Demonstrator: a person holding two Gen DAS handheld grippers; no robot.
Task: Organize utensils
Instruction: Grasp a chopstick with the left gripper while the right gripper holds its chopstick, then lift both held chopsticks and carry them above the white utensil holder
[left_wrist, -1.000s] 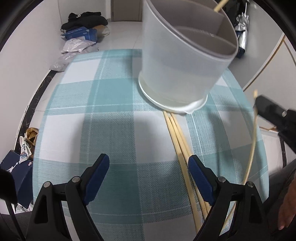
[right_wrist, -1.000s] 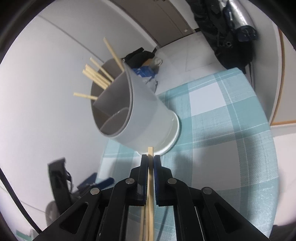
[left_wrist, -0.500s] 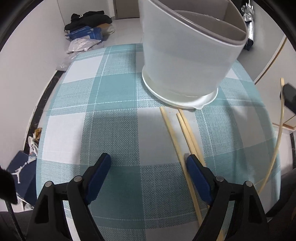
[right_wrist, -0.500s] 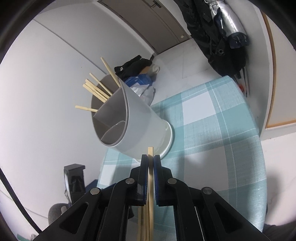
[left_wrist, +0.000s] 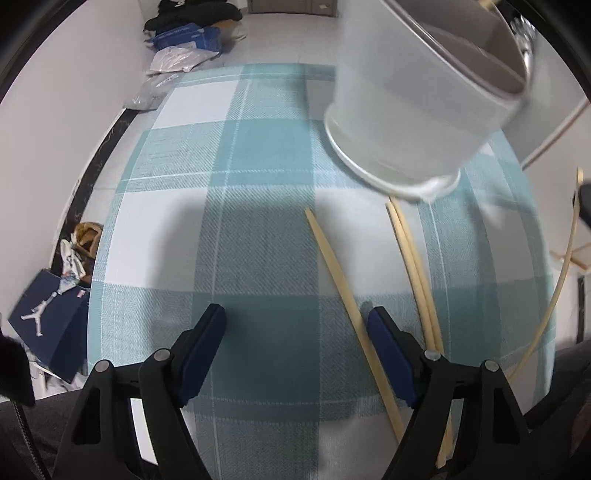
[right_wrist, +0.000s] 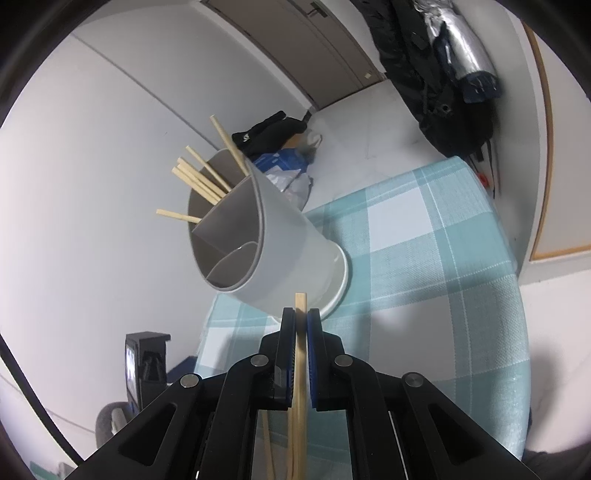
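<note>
Just beside holder (right_wrist: 280, 254), gripped chopstick (right_wrist: 300, 332).

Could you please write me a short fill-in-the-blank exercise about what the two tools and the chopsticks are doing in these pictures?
1. The right tool is shut on a single ____.
2. The left tool is ____ and holds nothing.
3. The utensil holder already has chopsticks in one of its ____.
4. On the checked tablecloth lie ____ loose chopsticks.

Missing words: chopstick; open; compartments; three
</note>
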